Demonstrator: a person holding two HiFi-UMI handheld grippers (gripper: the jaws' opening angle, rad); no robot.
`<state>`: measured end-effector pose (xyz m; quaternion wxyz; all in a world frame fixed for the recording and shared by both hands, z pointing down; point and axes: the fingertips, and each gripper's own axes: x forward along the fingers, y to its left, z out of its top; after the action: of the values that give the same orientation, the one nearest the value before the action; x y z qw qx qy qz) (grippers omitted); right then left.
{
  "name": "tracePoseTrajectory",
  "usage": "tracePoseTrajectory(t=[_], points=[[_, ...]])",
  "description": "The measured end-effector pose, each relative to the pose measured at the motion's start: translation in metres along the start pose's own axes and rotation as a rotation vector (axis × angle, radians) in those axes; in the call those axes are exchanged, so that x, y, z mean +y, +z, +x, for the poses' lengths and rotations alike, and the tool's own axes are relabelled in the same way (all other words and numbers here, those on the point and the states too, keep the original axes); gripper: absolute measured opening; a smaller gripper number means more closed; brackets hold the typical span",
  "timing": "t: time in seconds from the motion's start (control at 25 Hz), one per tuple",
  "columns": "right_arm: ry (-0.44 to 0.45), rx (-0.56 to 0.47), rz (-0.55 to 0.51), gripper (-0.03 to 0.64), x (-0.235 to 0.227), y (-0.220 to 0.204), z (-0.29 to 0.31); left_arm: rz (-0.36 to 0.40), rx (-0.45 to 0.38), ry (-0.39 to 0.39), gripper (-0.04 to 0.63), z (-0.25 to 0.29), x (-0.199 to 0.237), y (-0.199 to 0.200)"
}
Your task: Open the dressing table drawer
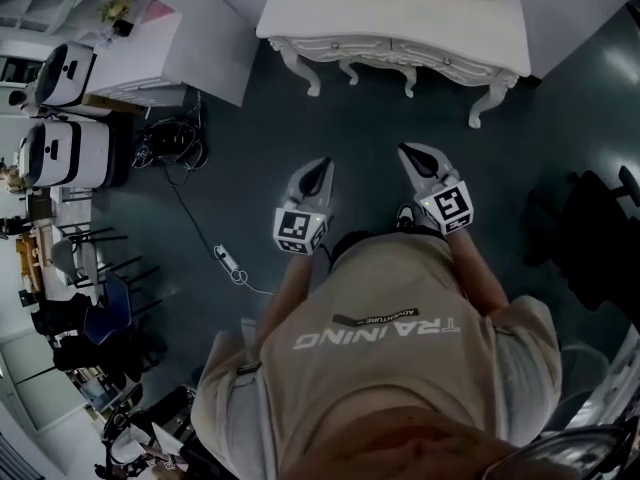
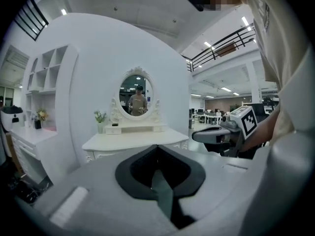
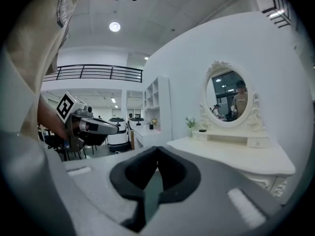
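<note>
The white dressing table (image 1: 400, 23) stands against the wall at the top of the head view, on curved legs, with its front drawers (image 1: 385, 52) pushed in. Both grippers hang side by side over the dark floor, a good step short of the table. My left gripper (image 1: 319, 172) and my right gripper (image 1: 411, 154) point at the table, each shut with nothing between the jaws. In the left gripper view the table (image 2: 133, 140) with its oval mirror (image 2: 136, 96) lies straight ahead beyond the closed tips (image 2: 157, 147). The right gripper view has the table (image 3: 231, 154) to the right of its tips (image 3: 157, 149).
A white shelf unit and counter (image 1: 150, 38) stand left of the table. Two white machines (image 1: 65, 148) and chairs (image 1: 95, 308) crowd the far left. A cable with a power strip (image 1: 228, 260) lies on the floor by my left side. A dark object (image 1: 590, 233) sits at the right.
</note>
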<state>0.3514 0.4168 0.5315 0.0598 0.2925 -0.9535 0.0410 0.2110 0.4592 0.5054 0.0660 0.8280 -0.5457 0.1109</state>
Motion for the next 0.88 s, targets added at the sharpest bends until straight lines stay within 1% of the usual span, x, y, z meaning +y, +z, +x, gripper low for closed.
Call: tracePoseTrajectory(t=[0.08,0.2,0.24,0.28,0.36,0.48,0.52,0.64,0.72,0.88], points=[[0.021,0.021,0.02,0.005,-0.016,-0.01,0.006,-0.041,-0.005,0.028,0.008,0.016,0.002,-0.001],[0.054,0.072,0.065,0.005,-0.036,-0.033,0.016,-0.156,-0.025,0.068,0.008,0.033,0.008,-0.007],[0.06,0.082,0.07,0.005,-0.041,-0.037,0.018,-0.174,-0.025,0.082,0.008,0.037,0.009,-0.008],[0.066,0.086,0.072,0.005,-0.046,-0.039,0.021,-0.17,-0.019,0.095,0.008,0.04,0.009,-0.009],[0.08,0.089,0.069,0.005,-0.055,-0.037,0.031,-0.137,-0.005,0.116,0.008,0.046,0.014,-0.007],[0.112,0.09,0.046,0.003,-0.062,-0.035,0.062,-0.113,0.005,0.133,0.008,0.053,0.034,-0.004],[0.125,0.093,0.045,0.005,-0.063,-0.035,0.072,-0.115,0.011,0.136,0.008,0.056,0.042,-0.006],[0.157,0.108,0.048,0.005,-0.062,-0.035,0.096,-0.155,0.026,0.141,0.008,0.06,0.064,-0.014],[0.156,0.114,0.053,0.005,-0.06,-0.035,0.11,-0.157,0.033,0.144,0.008,0.061,0.081,-0.019],[0.133,0.118,0.035,0.003,-0.059,-0.025,0.144,-0.118,0.022,0.134,0.008,0.069,0.12,-0.019]])
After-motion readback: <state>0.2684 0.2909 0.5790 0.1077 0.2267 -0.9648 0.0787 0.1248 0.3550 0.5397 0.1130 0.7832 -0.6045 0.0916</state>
